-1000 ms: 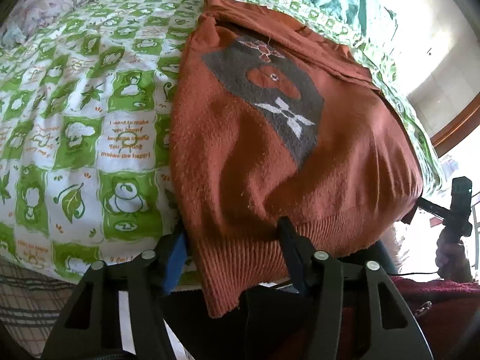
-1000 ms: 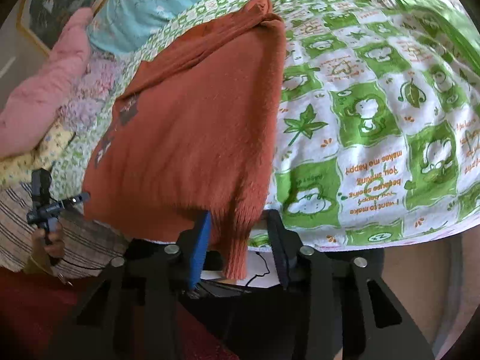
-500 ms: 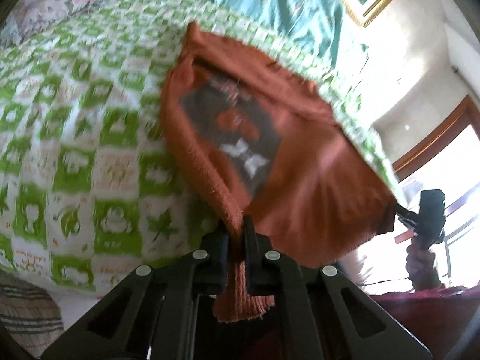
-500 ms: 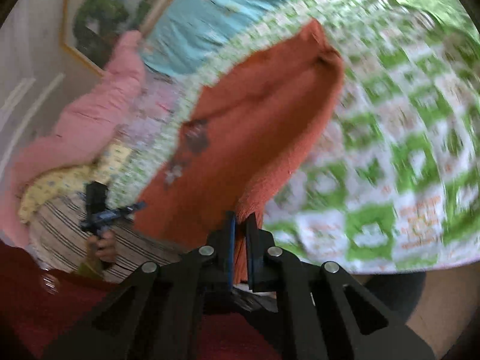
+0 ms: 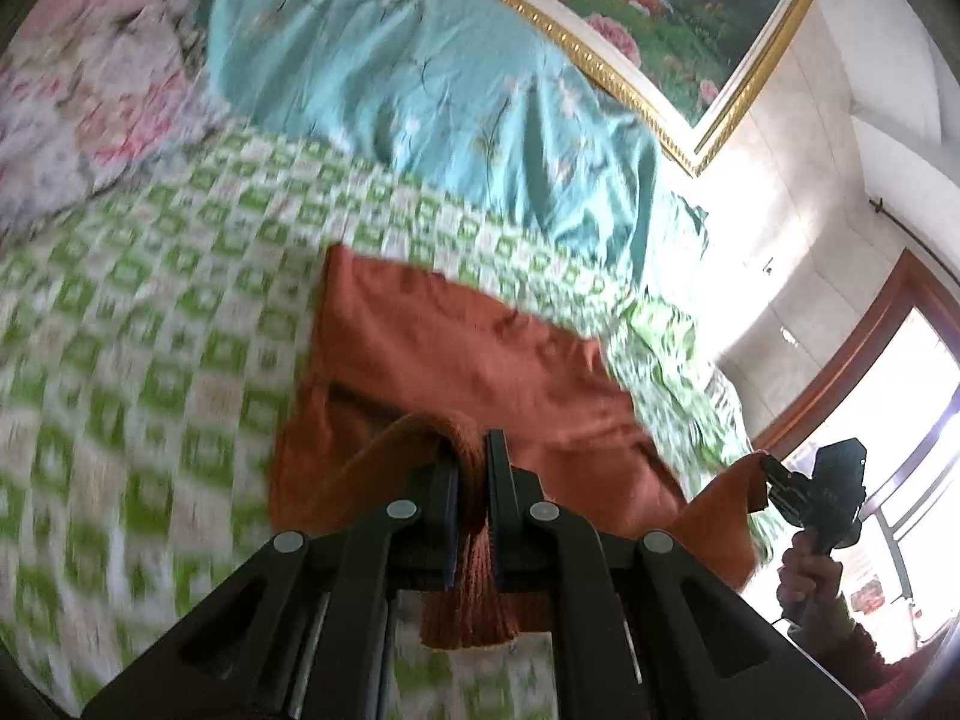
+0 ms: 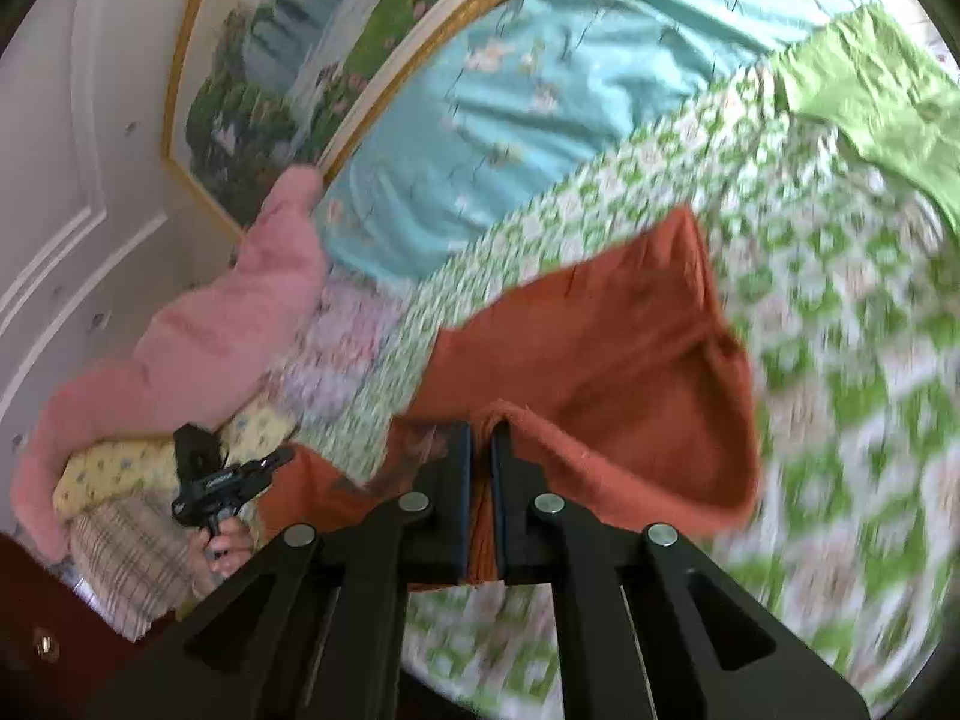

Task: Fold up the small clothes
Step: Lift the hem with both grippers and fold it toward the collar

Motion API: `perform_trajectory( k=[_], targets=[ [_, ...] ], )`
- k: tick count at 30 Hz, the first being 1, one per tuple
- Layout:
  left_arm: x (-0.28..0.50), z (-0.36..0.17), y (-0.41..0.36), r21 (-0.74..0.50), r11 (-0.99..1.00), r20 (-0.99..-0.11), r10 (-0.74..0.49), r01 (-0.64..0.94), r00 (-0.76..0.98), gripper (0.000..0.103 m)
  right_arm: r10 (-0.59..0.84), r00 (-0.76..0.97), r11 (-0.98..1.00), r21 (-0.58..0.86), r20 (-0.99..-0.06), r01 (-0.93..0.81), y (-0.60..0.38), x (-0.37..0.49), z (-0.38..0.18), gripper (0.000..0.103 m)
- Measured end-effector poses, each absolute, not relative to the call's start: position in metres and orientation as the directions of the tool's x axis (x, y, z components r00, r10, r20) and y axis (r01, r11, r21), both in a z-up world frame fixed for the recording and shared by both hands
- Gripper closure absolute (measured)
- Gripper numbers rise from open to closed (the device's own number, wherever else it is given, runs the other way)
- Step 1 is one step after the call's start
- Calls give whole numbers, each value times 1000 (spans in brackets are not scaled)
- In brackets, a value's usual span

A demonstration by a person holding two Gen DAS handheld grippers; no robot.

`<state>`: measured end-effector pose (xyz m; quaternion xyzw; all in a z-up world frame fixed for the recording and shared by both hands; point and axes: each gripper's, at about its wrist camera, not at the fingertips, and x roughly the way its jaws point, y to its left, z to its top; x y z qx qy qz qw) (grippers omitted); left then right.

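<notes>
Left claw [image 5: 474, 468]: closed on the ribbed hem of the rust-orange sweater [image 5: 480, 360]. The jaws stand almost together, with only the knit between them; a strip of ribbing hangs below the jaws toward the camera.

Sweater, left wrist view: the garment lies on the bed [image 5: 150, 330], on the green-and-white checked sheet. Its far end rests flat on the sheet and points toward the teal quilt [image 5: 450, 90] at the head of the bed. The near end is raised off the sheet and arches back over the flat part. The long axis runs from the claw toward the teal quilt. A gold-framed painting [image 5: 660, 12] hangs on the wall above the quilt.

Right claw [image 6: 480, 474]: closed on the opposite corner of the same hem. The jaws are nearly together, with orange knit clamped between them. In the left wrist view this claw [image 5: 774, 480] appears at the right, holding a raised corner of the hem.

Sweater [image 6: 600, 348], right wrist view: the hem edge spans between the two claws, lifted above the sheet; the left claw [image 6: 282, 457] is visible at the left, beside a pink blanket [image 6: 210, 330]. The far end points toward the teal quilt [image 6: 540, 90]. The checked sheet is motion-blurred in both views.
</notes>
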<state>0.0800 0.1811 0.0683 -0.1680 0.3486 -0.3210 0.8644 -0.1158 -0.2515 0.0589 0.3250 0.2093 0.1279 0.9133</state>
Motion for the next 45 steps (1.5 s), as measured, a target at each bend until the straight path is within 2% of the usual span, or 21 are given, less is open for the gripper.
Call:
perform_trajectory(
  k=[8, 16, 22, 29, 33, 37, 40, 44, 45],
  targets=[
    [175, 65, 154, -501, 775, -513, -624, 386, 589, 98, 242, 918, 777, 629, -313, 10, -304, -34, 72, 96],
    [248, 39, 131, -489, 800, -563, -593, 347, 576, 98, 196, 905, 792, 605, -378, 81, -334, 37, 61, 96],
    [282, 16, 130, -504, 812, -599, -574, 295, 558, 98, 173, 882, 788, 599, -439, 144, -350, 72, 38, 97],
    [302, 10, 129, -510, 813, -593, -568, 279, 571, 98, 175, 886, 781, 609, -429, 141, -363, 91, 36, 97],
    [320, -8, 127, -525, 821, -619, -550, 226, 561, 98, 159, 866, 791, 586, -475, 176, -365, 111, 25, 97],
    [334, -29, 117, -481, 853, -675, -508, 204, 535, 97, 143, 819, 799, 553, -556, 237, -366, 128, 6, 96],
    [333, -33, 117, -466, 861, -697, -499, 203, 514, 94, 124, 796, 803, 532, -592, 270, -366, 132, 0, 93],
    [302, -14, 118, -428, 867, -708, -498, 256, 500, 80, 92, 806, 779, 547, -584, 307, -371, 112, 8, 69],
    [289, -8, 116, -413, 865, -709, -502, 285, 495, 76, 84, 820, 781, 548, -567, 299, -370, 100, 15, 66]
  ],
)
